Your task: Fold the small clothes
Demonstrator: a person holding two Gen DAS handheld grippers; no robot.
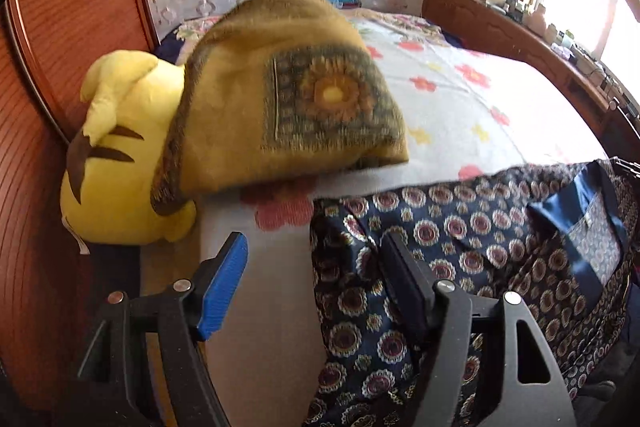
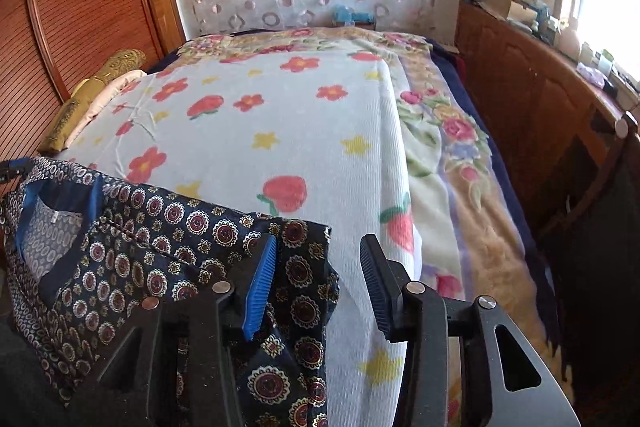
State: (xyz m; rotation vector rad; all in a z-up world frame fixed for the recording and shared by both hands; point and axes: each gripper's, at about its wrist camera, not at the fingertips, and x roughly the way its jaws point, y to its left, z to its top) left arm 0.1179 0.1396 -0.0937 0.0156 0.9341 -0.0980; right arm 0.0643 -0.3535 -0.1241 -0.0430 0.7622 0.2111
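Observation:
A dark navy garment (image 1: 460, 247) with round medallion print and a blue-lined collar lies at the near edge of the bed; it also shows in the right wrist view (image 2: 160, 251). My left gripper (image 1: 316, 259) is open, its right finger over the garment's left edge, its left finger over bare sheet. My right gripper (image 2: 320, 263) is open, its left finger on the garment's right edge, and cloth hangs down between the jaws. Neither gripper holds anything.
The bed carries a white sheet with red flowers (image 2: 288, 115) over a floral blanket (image 2: 460, 163). A yellow plush toy (image 1: 120, 155) and a mustard cushion (image 1: 288, 95) sit at the left by a wooden wardrobe (image 1: 72, 7). A wooden sideboard (image 2: 540, 87) runs along the right.

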